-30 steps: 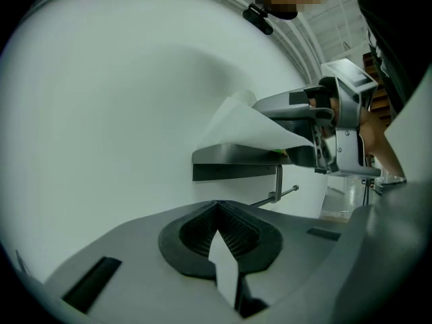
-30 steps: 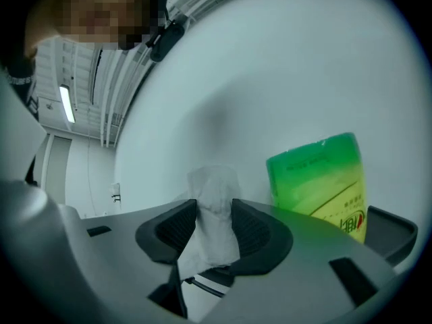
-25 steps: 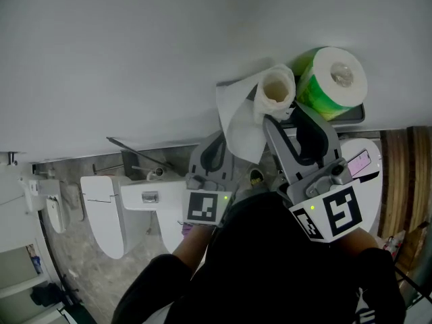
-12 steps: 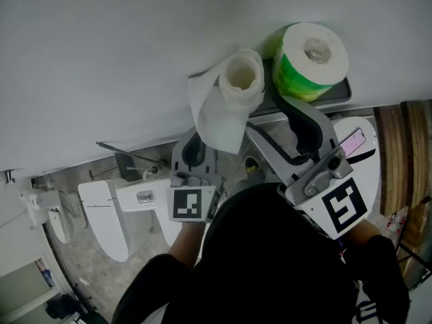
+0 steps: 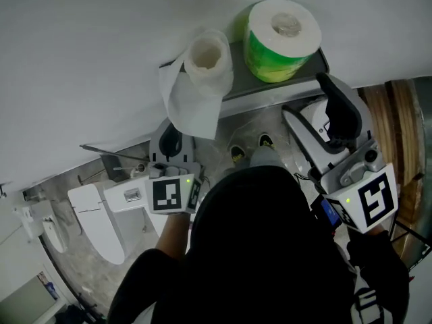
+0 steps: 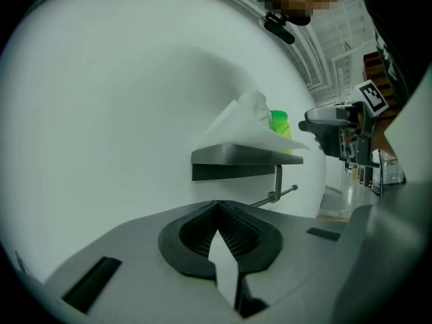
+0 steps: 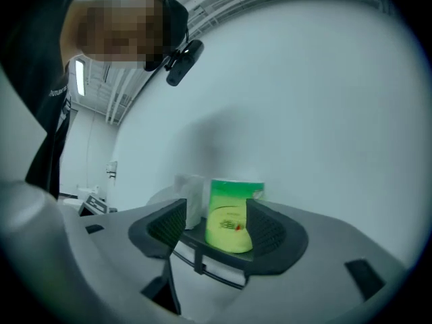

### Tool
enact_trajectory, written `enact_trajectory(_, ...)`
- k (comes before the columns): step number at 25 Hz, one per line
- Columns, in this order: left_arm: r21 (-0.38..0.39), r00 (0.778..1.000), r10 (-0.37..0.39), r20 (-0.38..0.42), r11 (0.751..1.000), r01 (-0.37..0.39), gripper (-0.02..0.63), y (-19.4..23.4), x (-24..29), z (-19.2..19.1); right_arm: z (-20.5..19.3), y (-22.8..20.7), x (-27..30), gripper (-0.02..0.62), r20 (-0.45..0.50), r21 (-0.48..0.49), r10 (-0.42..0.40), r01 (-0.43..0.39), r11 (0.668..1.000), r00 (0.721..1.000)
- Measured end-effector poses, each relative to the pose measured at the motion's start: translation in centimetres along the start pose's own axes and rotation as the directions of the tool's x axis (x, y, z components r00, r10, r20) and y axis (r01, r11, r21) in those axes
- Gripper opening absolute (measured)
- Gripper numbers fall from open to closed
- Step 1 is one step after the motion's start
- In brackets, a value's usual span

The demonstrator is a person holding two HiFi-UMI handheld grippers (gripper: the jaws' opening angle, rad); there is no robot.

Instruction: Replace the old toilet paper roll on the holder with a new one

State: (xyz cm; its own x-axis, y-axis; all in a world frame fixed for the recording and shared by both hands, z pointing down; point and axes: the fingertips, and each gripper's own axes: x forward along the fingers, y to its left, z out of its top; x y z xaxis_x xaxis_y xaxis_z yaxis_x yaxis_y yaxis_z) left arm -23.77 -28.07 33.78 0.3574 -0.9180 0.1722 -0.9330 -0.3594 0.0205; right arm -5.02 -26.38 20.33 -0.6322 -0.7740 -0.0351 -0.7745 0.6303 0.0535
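Observation:
The old roll [image 5: 206,59], white with a loose sheet hanging over the edge, stands on the metal shelf [image 5: 270,86]. Beside it stands the new roll [image 5: 280,36] in a green wrapper. My right gripper [image 5: 305,96] is off the shelf's right end, apart from both rolls. Its jaws are opening with nothing between the pads; past them I see the new roll [image 7: 229,214] and the old roll [image 7: 192,194]. My left gripper [image 5: 170,135] sits below the hanging sheet, shut on a scrap of white paper [image 6: 226,268]. The holder rod [image 6: 283,193] under the shelf [image 6: 236,155] is bare.
A white toilet [image 5: 101,214] stands below at the left on the grey stone floor. The white wall runs behind the shelf. A wooden panel [image 5: 398,113] is at the right. The person's dark clothing fills the lower part of the head view.
My right gripper has drawn back to the right, away from the old roll, with its jaws wider. The old roll stays upright on the shelf. The left gripper has kept still.

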Motion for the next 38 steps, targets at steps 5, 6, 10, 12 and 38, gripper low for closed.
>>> enact_trajectory(5, 0.000, 1.000, 0.001, -0.003, 1.000, -0.001, 0.020, 0.1, 0.0, -0.4, 0.3, -4.3, -0.5, 0.337, 0.005, -0.015, -0.093, 0.093, 0.996, 0.996)
enact_trajectory(6, -0.001, 1.000, 0.009, -0.008, 1.000, -0.009, 0.020, 0.3, 0.0, -0.4, 0.3, -4.5, -0.3, 0.348, 0.002, -0.017, -0.094, 0.094, 0.995, 0.996)
enact_trajectory(10, -0.005, 1.000, 0.023, -0.002, 1.000, -0.023, 0.020, 0.4, -0.2, -0.2, 0.1, -4.5, 0.8, 0.387, -0.012, -0.014, -0.097, 0.097, 0.995, 0.995)
enact_trajectory(12, -0.004, 1.000, 0.024, 0.002, 1.000, -0.024, 0.020, 0.4, -0.3, 0.0, -0.1, -4.5, 1.3, 0.393, -0.026, -0.006, -0.092, 0.092, 0.996, 0.995)
enact_trajectory(38, 0.000, 0.999, 0.032, 0.028, 0.999, -0.032, 0.020, 2.7, -0.7, 0.1, -1.5, -3.6, 7.5, 0.410, -0.164, -0.030, -0.117, 0.114, 0.993, 0.980)
